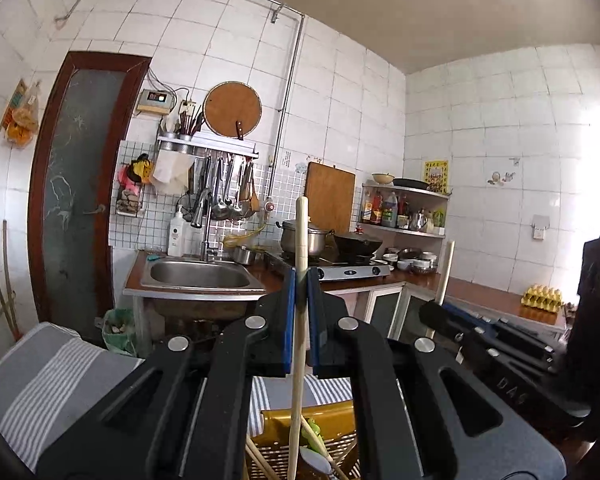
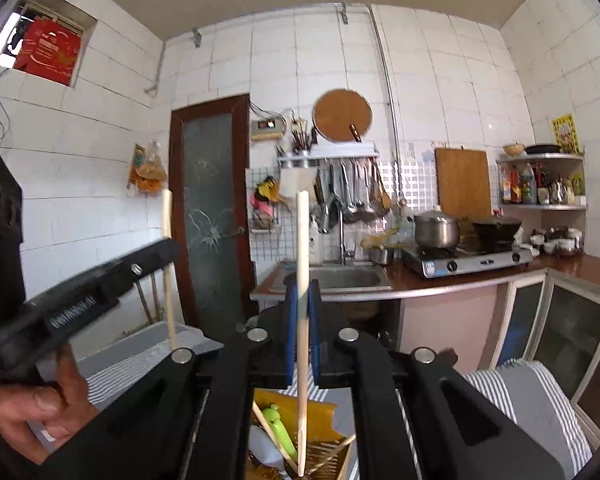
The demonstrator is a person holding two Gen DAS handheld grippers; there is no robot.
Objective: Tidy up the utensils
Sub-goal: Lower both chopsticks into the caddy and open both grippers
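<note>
Tiled kitchen, with an L-shaped bench carrying a steel sink, a two-burner gas stove with a lidded pot and a dark wok, and an egg tray. In the foreground, low, a striped grey cloth lies under a gold slatted utensil basket. The left claw is clamped tight on one pale wooden chopstick, held near upright, its lower end reaching down over the basket. The right claw is likewise closed fully on a second chopstick, upright, tip down above the basket. Each claw shows in the other's view, well apart to the side; a hand grips the left unit. Risks, as judged: each stick is pinched at a single narrow point, so it could pivot or slip through the pads; a slanted release could send a stick over the basket edge or jam it across the loose chopsticks already lying inside. Count: two claws, two held chopsticks, one basket, at least three loose chopsticks in it, one green-handled utensil, one spoon; exact basket contents partly hidden.
</note>
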